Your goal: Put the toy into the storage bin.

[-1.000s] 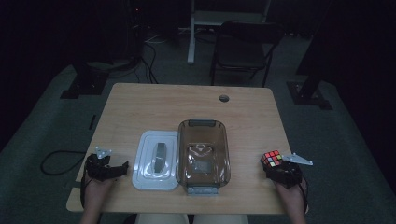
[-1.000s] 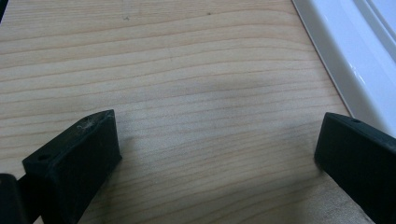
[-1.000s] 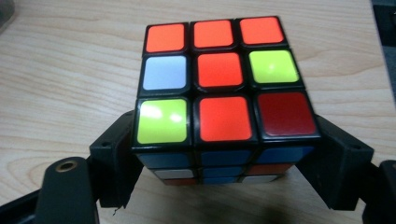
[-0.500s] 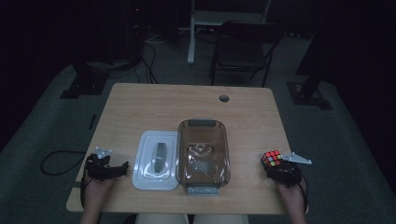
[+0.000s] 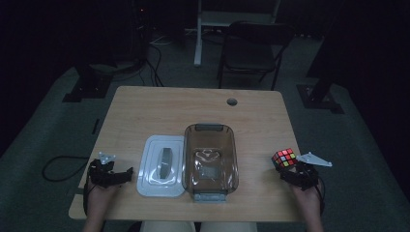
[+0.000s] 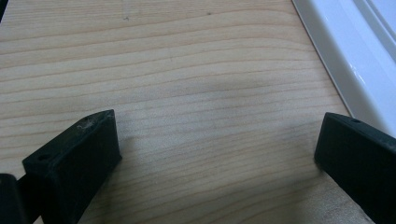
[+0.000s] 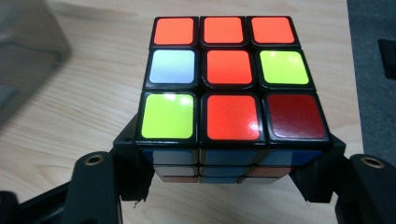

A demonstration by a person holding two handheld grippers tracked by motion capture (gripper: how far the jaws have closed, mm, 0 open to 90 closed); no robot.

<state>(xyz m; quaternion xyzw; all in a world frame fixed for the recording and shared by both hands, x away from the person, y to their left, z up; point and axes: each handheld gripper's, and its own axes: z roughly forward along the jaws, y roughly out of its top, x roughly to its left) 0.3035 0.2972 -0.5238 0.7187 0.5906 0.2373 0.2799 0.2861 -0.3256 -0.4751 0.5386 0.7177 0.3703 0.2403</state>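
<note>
Down at the near right corner of the tabletop (image 5: 193, 104), the right gripper (image 5: 293, 170) has its two black jaws pressed against opposite sides of a puzzle cube (image 5: 284, 157) — in the right gripper view the cube (image 7: 231, 88) sits squarely between them, its top face mostly orange with yellow-green, white and dark red squares, its lower front row blue. The person's right hand (image 5: 308, 195) comes in from the near edge behind it, and a grey three-cornered plate (image 5: 314, 159) sticks out toward the right edge.

Near the left edge, the left gripper (image 5: 112, 175) rests low over the wood, held by the left hand (image 5: 98, 198). Its jaws stand wide apart with nothing between them — bare wood grain shows in the gap in the left gripper view, and the rim of a white lid (image 6: 348, 56) runs past the right-hand jaw.

That white lid (image 5: 163, 165) lies flat toward the near edge, left of centre. Just beside it on its right stands a clear brownish container (image 5: 211, 161), uncovered. A small round hole (image 5: 232, 101) marks the tabletop toward the far edge.
</note>
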